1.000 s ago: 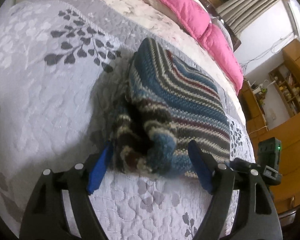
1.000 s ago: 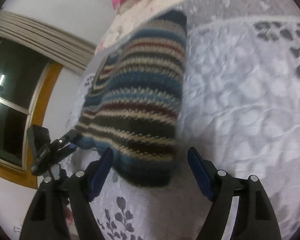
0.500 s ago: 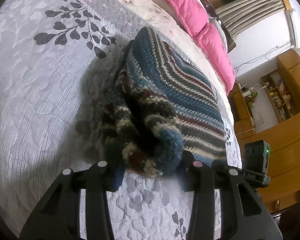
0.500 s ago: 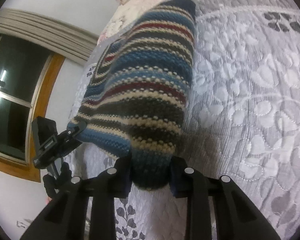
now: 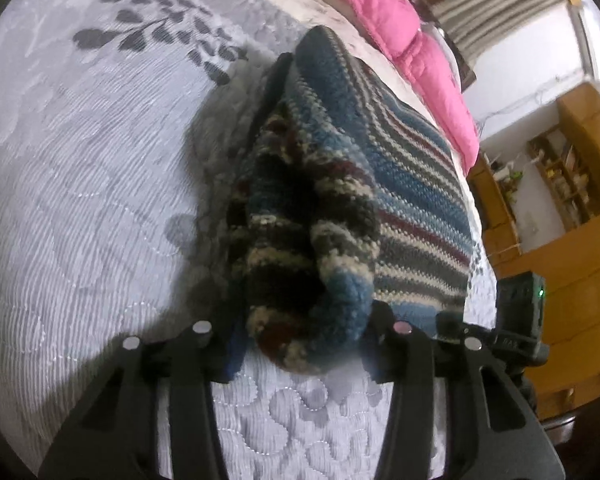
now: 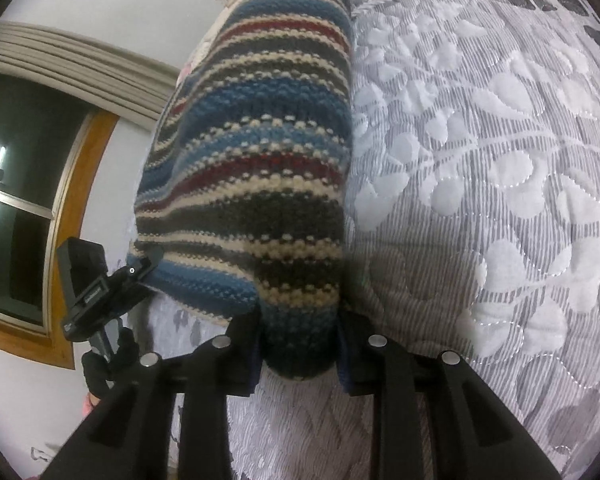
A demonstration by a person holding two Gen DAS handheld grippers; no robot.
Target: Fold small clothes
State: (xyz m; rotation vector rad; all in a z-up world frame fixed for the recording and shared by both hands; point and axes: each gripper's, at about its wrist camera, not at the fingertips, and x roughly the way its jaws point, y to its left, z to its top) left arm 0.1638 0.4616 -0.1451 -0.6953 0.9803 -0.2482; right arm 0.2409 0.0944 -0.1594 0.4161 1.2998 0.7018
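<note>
Striped knit sweater [image 5: 412, 184] lies on a grey quilted bed [image 5: 80, 200]; left gripper [image 5: 304, 344] and right gripper [image 6: 300, 340] each clamp 1 near corner.

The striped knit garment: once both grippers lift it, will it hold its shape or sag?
Probably sag: the striped knit garment bunches into soft rolls where the left gripper and right gripper pinch it. The chunky, nubbly knit likely resists slipping. Its thickness suggests some weight.
</note>
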